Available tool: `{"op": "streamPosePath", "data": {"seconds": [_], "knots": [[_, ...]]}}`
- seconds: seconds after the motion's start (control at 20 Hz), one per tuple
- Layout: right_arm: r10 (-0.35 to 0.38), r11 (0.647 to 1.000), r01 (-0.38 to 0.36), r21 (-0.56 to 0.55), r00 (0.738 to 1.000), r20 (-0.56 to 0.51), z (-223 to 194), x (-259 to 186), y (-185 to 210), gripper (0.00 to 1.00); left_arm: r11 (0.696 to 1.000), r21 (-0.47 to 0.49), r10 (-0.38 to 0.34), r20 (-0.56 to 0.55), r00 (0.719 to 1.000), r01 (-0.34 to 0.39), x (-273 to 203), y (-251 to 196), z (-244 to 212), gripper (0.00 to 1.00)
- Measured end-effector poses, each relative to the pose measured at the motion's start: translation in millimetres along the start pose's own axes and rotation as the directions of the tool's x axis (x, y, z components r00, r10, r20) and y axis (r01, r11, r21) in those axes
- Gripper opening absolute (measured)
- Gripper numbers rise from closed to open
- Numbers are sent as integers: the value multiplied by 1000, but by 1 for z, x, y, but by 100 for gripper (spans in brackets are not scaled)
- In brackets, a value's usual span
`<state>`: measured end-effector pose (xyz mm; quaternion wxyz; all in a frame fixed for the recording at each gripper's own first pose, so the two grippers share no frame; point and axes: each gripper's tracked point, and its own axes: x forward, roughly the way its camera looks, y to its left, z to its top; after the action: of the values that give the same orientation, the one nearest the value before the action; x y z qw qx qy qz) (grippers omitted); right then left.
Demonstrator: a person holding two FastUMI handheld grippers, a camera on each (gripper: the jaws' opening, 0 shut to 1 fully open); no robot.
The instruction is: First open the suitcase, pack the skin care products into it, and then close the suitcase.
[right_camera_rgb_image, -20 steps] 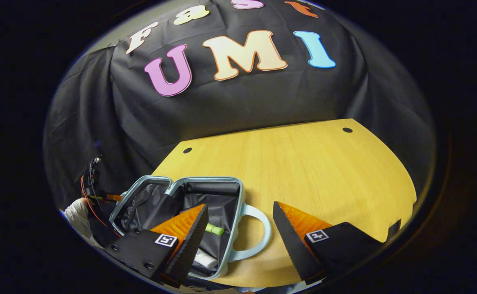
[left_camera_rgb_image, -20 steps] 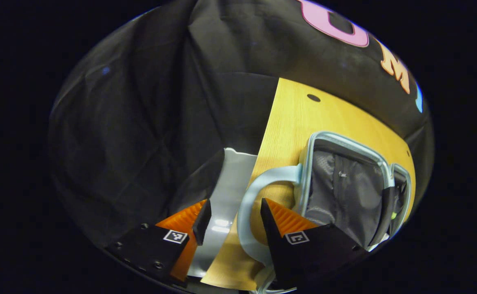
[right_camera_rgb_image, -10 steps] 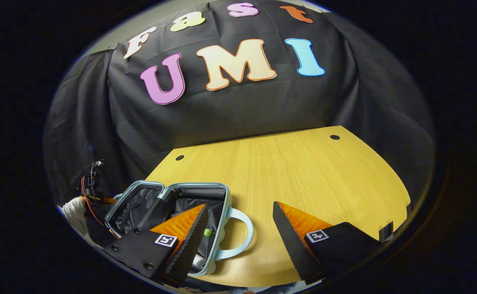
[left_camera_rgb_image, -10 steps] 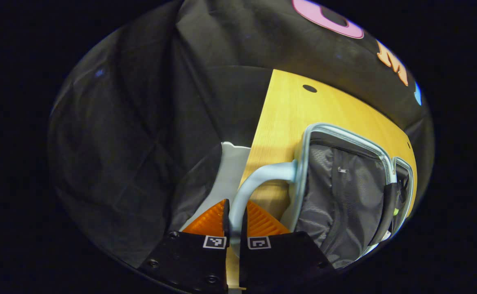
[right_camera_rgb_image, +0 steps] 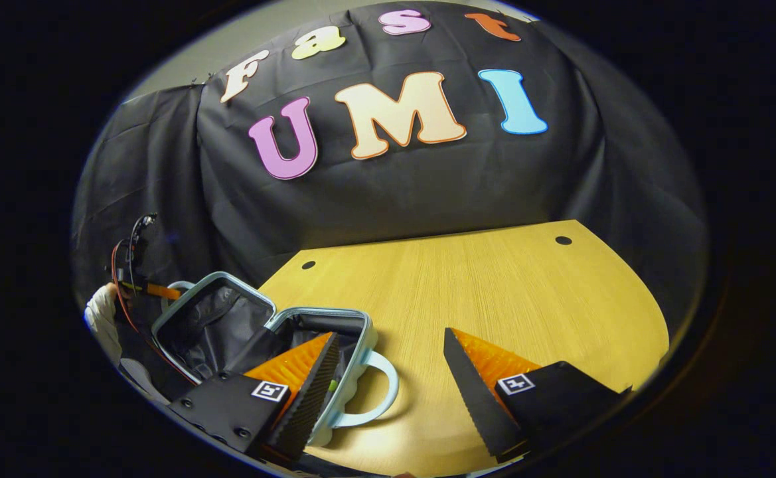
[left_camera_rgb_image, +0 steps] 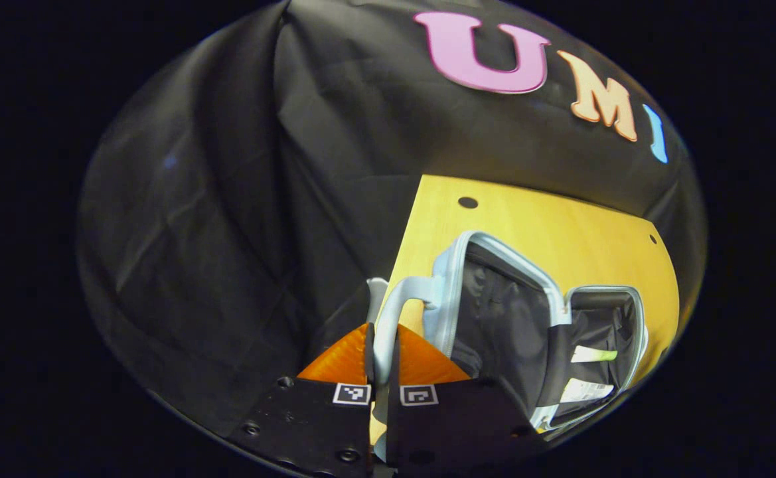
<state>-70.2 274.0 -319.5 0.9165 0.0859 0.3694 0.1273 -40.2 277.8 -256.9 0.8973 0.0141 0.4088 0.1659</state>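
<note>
1. Left tongs (left_camera_rgb_image: pixel 382 362) clamped on the pale blue handle (left_camera_rgb_image: pixel 388 315) of the suitcase lid (left_camera_rgb_image: pixel 494 312), both fingers pressing on the loop.
2. Right tongs (right_camera_rgb_image: pixel 391 372) spread wide, holding nothing, hovering above the wooden worktop (right_camera_rgb_image: pixel 494 292).
3. Suitcase (right_camera_rgb_image: pixel 281 345) lying open at the worktop's left edge in the right gripper view; lid half tilted up off the surface, base half (left_camera_rgb_image: pixel 603 358) flat.
4. Skin care products (left_camera_rgb_image: pixel 590 355) lying inside the base half: a pale tube with a green end, and a white pack (left_camera_rgb_image: pixel 587 390) just beside it.
5. Second handle (right_camera_rgb_image: pixel 371 392) resting on the worktop, between the right tongs' fingers in their own view.
6. Gloved hand (right_camera_rgb_image: pixel 99 312) behind the raised lid.
</note>
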Motion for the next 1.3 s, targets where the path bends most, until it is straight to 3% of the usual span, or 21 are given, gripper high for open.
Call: {"op": "streamPosePath", "data": {"seconds": [0.25,0.75,1.2,1.3], "knots": [[56,998,-56,-2,998,26,21,-5,-18,98,1000,8,-4,58,998,4,-47,-42,37,1],[76,997,-77,10,996,47,33,-22,-56,98,984,92,-164,165,973,150,-99,-186,75,1],[80,997,-79,-11,995,52,42,-30,-69,98,915,92,-404,228,886,394,-122,-306,79,2],[76,997,-76,-14,996,53,44,-32,-73,98,874,50,-480,234,845,483,-126,-335,76,2]]}}
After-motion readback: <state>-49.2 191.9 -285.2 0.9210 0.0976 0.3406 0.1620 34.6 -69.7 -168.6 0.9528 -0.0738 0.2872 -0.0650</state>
